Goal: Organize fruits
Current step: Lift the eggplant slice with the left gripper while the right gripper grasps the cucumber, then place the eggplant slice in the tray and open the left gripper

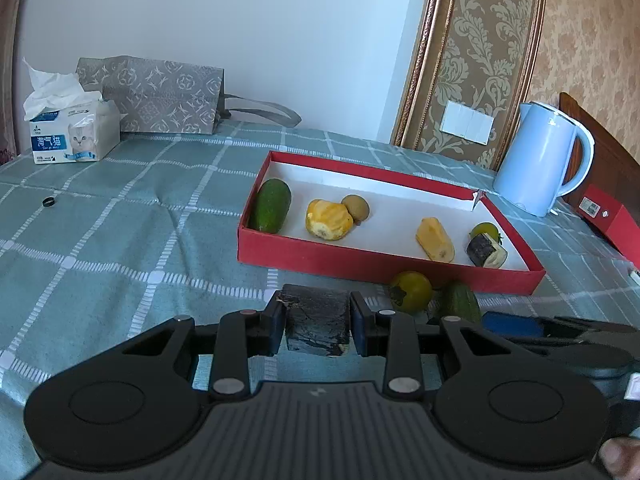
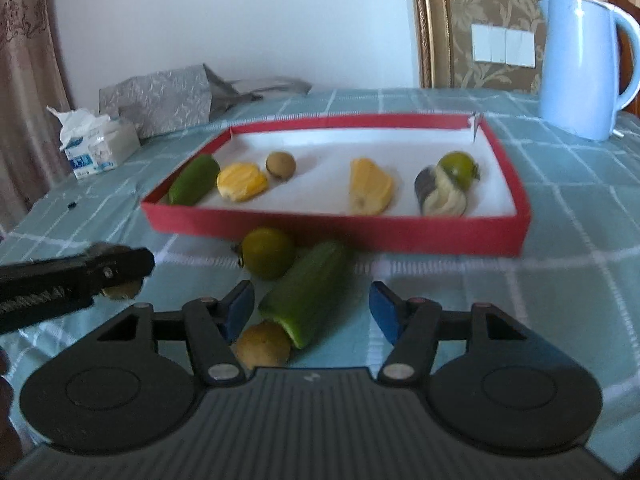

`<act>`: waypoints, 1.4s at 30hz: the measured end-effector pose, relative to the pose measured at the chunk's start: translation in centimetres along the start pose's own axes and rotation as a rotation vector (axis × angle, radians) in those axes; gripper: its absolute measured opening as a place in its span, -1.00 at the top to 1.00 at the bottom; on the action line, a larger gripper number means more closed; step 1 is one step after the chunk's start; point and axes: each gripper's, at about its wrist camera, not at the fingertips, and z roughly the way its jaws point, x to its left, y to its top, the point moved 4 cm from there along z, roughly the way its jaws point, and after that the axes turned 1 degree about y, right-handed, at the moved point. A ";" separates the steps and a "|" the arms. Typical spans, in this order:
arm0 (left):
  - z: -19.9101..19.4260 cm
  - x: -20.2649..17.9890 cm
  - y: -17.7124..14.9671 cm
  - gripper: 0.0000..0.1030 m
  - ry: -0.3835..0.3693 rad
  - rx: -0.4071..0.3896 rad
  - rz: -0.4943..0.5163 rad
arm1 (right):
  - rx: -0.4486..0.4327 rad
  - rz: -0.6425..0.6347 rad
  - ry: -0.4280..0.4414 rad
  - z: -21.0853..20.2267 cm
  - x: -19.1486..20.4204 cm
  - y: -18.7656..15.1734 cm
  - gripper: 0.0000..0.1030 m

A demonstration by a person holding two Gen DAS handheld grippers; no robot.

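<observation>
The left gripper is clamping a dark eggplant piece above the table, near the front wall of the red box. The right gripper is standing half open around a cucumber piece without pressing it, beside a kiwi and a green tomato.
</observation>
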 end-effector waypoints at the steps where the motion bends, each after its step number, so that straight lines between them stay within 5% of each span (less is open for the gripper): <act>1: 0.0 0.0 0.0 0.37 -0.002 0.000 -0.001 | -0.007 -0.009 -0.006 0.0 0.0 -0.1 -0.09; 3: 0.0 0.0 0.0 0.37 -0.005 -0.001 -0.002 | -0.011 -0.006 0.019 -0.1 0.2 -0.1 0.14; 12: -0.1 -0.1 -0.1 0.37 -0.006 0.004 0.000 | -0.037 -0.001 0.036 -0.8 -0.1 0.2 0.17; 18: 0.1 0.0 -0.1 0.37 -0.002 0.009 0.002 | -0.123 -0.092 -0.029 -2.8 -0.3 0.7 0.40; 33: 0.4 -0.1 -0.2 0.37 0.010 0.022 0.010 | 0.012 -0.083 -0.023 -0.9 -2.6 0.1 0.39; 42: 0.3 -0.1 -0.2 0.37 0.004 0.018 0.007 | -0.022 -0.105 -0.028 -0.9 -2.6 -0.1 0.40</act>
